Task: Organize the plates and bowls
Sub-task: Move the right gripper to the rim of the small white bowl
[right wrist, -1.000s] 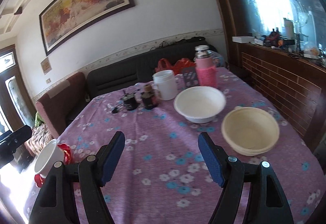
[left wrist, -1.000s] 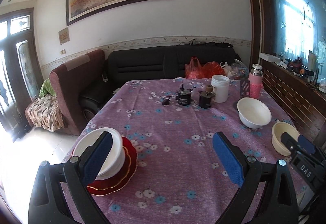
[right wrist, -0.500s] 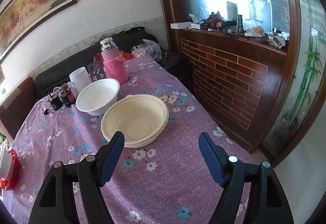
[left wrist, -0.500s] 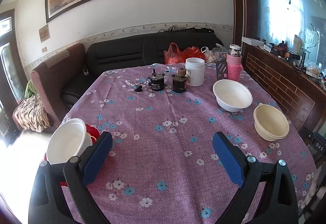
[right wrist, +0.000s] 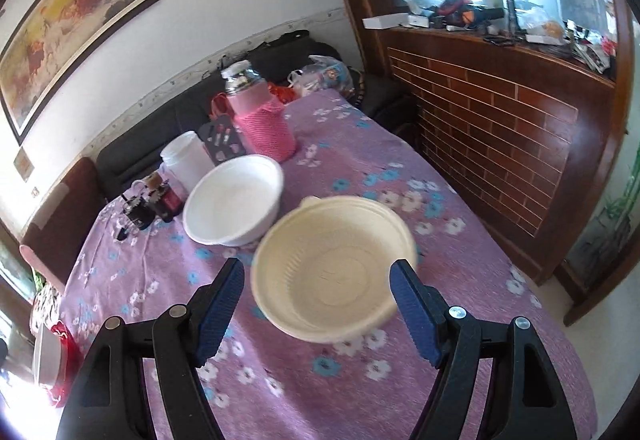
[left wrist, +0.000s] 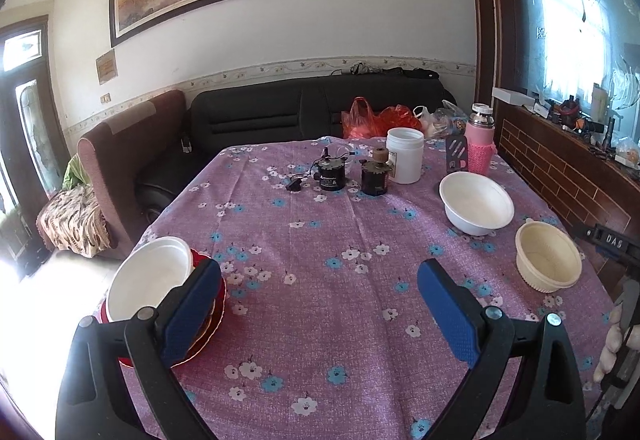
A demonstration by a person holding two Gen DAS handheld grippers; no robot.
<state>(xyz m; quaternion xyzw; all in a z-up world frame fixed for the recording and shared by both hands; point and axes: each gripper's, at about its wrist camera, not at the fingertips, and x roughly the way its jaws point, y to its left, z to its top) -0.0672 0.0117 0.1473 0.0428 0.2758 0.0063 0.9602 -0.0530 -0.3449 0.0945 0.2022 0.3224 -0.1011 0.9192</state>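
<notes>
A cream ribbed bowl (right wrist: 332, 272) sits on the purple flowered tablecloth (right wrist: 360, 168) between the spread fingers of my right gripper (right wrist: 318, 304), which is open; the pads do not press on it. A white bowl (right wrist: 234, 200) stands just behind it. In the left wrist view my left gripper (left wrist: 320, 308) is open and empty above the cloth. Its left finger (left wrist: 192, 304) overlaps a stack of red plates (left wrist: 219, 294) with a white bowl (left wrist: 148, 280) on top. The cream bowl (left wrist: 548, 260) and the other white bowl (left wrist: 476, 204) lie far right there.
At the far end stand a pink-sleeved flask (right wrist: 264, 124), a white jar (left wrist: 404, 156), two small dark motors (left wrist: 332, 172) and a dark spatula (left wrist: 456, 154). A brick-fronted wooden counter (right wrist: 500, 128) runs along the table's right side. A dark sofa (left wrist: 300, 112) lies behind.
My right gripper has swung right and moved up to the cream bowl, which now lies between its fingers. The left gripper has barely shifted beside the plate stack.
</notes>
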